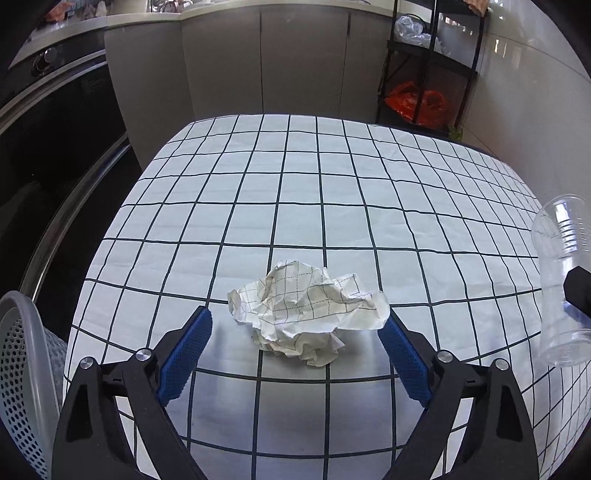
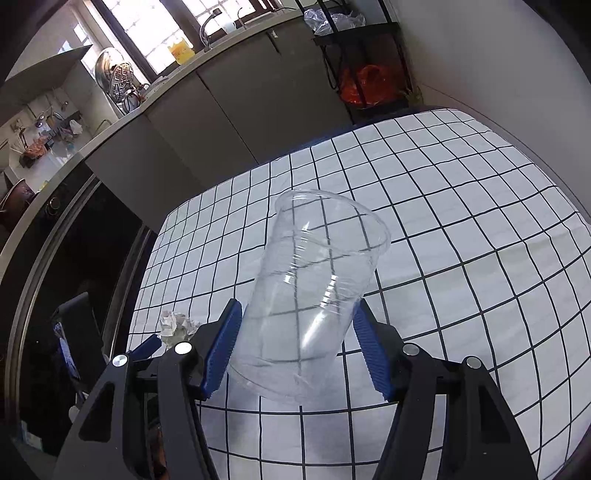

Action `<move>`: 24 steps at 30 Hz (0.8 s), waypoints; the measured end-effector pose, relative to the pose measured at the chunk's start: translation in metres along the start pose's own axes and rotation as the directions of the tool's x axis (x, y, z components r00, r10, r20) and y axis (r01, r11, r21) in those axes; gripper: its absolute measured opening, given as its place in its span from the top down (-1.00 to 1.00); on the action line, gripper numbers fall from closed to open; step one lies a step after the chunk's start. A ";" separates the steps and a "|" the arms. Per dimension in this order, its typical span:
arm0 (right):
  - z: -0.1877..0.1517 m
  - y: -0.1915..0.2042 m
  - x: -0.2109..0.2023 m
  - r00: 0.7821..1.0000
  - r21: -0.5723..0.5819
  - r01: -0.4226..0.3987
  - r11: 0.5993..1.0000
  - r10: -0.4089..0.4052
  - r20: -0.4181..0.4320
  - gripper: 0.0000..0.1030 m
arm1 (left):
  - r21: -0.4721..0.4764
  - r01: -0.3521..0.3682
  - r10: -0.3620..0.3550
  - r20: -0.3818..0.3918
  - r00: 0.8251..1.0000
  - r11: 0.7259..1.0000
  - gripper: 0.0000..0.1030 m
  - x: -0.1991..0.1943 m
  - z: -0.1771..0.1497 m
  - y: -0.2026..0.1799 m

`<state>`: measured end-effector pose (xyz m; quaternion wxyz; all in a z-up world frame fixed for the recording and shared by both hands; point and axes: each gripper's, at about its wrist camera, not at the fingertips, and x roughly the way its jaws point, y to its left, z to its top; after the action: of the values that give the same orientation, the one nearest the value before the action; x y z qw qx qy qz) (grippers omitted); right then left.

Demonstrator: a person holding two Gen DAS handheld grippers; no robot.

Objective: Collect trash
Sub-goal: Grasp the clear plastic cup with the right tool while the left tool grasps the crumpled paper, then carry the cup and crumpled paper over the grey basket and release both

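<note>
Left hand-held gripper straddles the crumpled paper, jaws apart for the grab, while the right hand-held gripper clamps the clear plastic cup clear of the counter.

Home kitchen, lived in. Long pale worktop over plain grey cabinet doors along the far side, 10 to 12 o'clock. Curved metal tap below a bright barred window at 11 o'clock. Shiny steel pots and lids stacked on the counter at 10 o'clock. Black built-in oven with round knob at 9 o'clock. Black open metal rack holding an orange plastic bag at 1 o'clock. White black-grid tablecloth spread centrally. Perforated grey plastic basket at 8 o'clock.
</note>
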<state>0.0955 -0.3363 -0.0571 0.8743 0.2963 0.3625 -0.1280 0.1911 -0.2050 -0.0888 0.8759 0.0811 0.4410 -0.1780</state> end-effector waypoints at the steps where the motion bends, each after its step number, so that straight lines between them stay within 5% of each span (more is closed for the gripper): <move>1: 0.000 -0.001 -0.001 1.000 0.001 -0.003 1.000 0.003 -0.001 -0.17 | -0.001 -0.001 0.001 -0.006 1.000 1.000 -0.48 0.002 0.000 -0.001; 10: 0.001 -0.008 -0.007 1.000 0.006 -0.022 1.000 0.022 -0.006 -0.17 | 0.011 -0.014 0.014 -0.006 1.000 1.000 0.14 -0.004 -0.003 -0.006; 24: 0.001 -0.007 -0.024 0.998 -0.013 -0.058 0.998 0.058 0.009 -0.17 | 0.025 -0.027 0.025 0.053 0.998 0.999 0.19 -0.072 -0.018 0.005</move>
<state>0.0762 -0.3427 -0.0425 0.8811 0.3006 0.3507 -0.1018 0.1399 -0.1772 -0.0417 0.8883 0.0934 0.4144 -0.1744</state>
